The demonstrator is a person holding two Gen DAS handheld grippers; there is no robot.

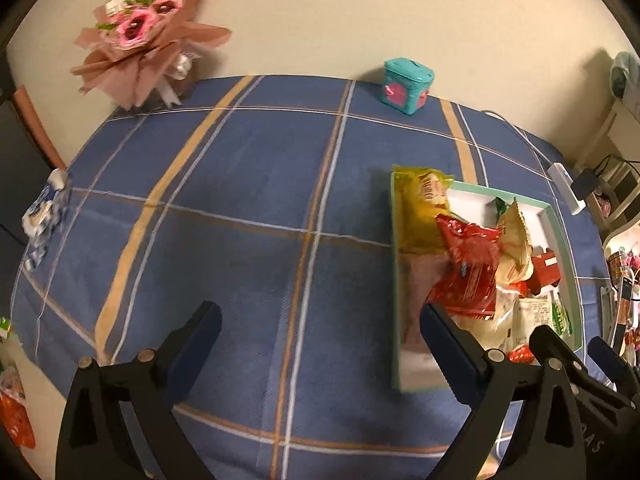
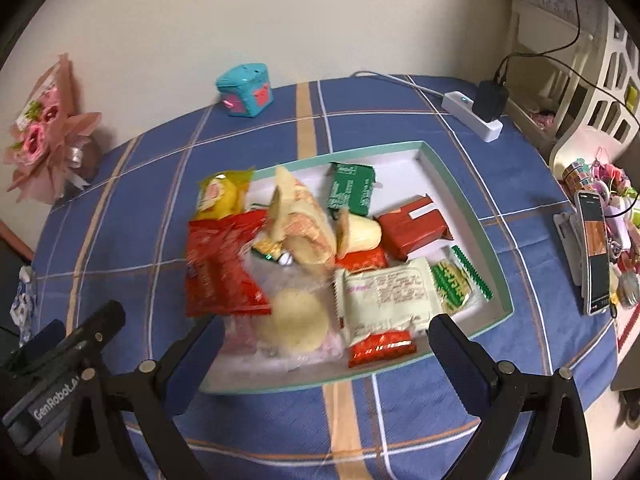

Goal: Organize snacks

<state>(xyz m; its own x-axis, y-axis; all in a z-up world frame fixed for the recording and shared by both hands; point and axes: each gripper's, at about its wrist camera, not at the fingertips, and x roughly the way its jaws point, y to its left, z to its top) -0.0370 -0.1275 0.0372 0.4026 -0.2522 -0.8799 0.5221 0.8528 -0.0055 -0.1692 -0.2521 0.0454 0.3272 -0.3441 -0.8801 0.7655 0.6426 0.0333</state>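
Observation:
A shallow white box with a mint-green rim (image 2: 424, 148) lies on the blue checked cloth and holds several snack packs. Among them are a red bag (image 2: 220, 268), a yellow bag (image 2: 222, 196), a green pack (image 2: 352, 188), a dark red carton (image 2: 412, 228) and a pale green wrapper (image 2: 388, 292). My right gripper (image 2: 324, 344) hangs open over the box's near edge, above a clear pack of round biscuits (image 2: 292, 320), its fingers wide apart and nothing held. My left gripper (image 1: 320, 344) is open over bare cloth, just left of the box (image 1: 396, 280), and it is empty.
At the table's back stand a teal cube container (image 1: 408, 86) and a pink bouquet (image 1: 148, 40). A white power strip (image 2: 476, 116) and a phone on a stand (image 2: 596, 256) are on the right. A blue-white wrapper (image 1: 44, 212) lies at the left edge.

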